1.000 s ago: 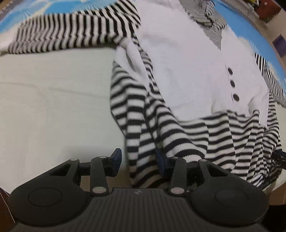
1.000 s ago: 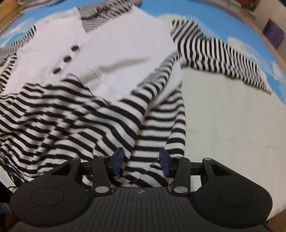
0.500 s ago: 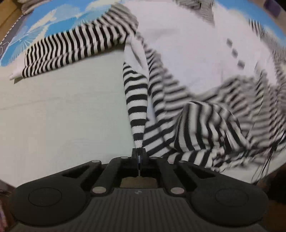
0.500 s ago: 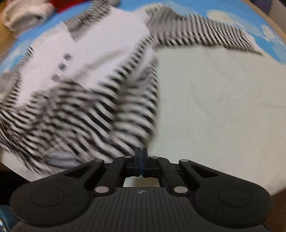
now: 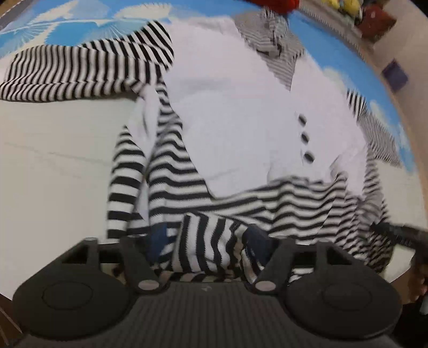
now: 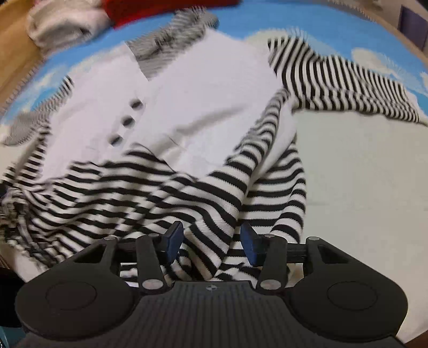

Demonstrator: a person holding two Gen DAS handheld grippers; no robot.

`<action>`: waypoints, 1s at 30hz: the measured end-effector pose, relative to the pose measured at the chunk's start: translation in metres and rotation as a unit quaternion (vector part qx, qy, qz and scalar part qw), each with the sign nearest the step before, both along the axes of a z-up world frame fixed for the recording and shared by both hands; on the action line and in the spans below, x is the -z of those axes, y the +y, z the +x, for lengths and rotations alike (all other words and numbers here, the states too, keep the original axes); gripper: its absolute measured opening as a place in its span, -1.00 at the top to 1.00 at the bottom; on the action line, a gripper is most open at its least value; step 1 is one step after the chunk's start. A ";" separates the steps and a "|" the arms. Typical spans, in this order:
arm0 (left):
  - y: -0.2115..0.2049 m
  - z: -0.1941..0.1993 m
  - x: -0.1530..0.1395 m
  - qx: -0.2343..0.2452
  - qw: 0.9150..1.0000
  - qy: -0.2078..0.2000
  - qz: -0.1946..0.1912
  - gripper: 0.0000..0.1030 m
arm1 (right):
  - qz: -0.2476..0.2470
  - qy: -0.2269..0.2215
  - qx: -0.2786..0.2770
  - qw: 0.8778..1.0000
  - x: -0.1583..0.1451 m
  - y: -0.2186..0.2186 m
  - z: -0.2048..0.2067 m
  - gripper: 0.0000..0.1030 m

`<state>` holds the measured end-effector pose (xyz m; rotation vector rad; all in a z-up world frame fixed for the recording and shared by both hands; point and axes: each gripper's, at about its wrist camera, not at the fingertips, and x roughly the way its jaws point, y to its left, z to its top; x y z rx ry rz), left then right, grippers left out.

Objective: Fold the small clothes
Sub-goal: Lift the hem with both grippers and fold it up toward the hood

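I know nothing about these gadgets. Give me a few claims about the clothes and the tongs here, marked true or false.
1. The garment has a white front with black-and-white striped sleeves. True.
2. Three dark buttons sit on the white front. True.
3. The cloth under the garment is plain green. False: the bedsheet is off-white, with a blue, cloud-patterned cover beyond it.
4. Both tongs are clamped shut. False: the left tongs and right tongs are opening, striped fabric lying loose between them.
5. Something red lies beyond the garment's collar. True.

Even indoor light, soft shadows, no glare; motion blur on stripes, esp. edges, w/ heavy fisheye bending
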<state>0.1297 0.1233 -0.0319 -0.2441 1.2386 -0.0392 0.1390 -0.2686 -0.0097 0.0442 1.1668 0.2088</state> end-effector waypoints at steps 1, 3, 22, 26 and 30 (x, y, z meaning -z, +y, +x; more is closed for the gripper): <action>-0.006 0.004 0.004 0.008 1.000 0.009 0.012 -0.50 | -0.004 0.008 0.004 1.000 0.004 0.001 0.005 0.04; -0.008 0.007 0.012 0.026 0.999 0.021 0.035 -0.48 | -0.008 0.027 0.000 1.000 0.015 0.004 0.008 0.15; 0.005 -0.030 0.001 0.150 0.984 0.034 0.089 0.85 | 0.029 0.052 0.000 0.998 -0.016 -0.072 -0.043 0.84; 0.016 -0.020 -0.026 0.105 0.993 -0.045 0.026 0.56 | 0.041 -0.038 0.013 0.998 -0.043 -0.064 -0.037 0.24; 0.003 -0.009 -0.011 0.123 0.991 -0.025 0.048 0.56 | 0.050 -0.044 -0.027 0.997 -0.039 -0.033 -0.027 0.12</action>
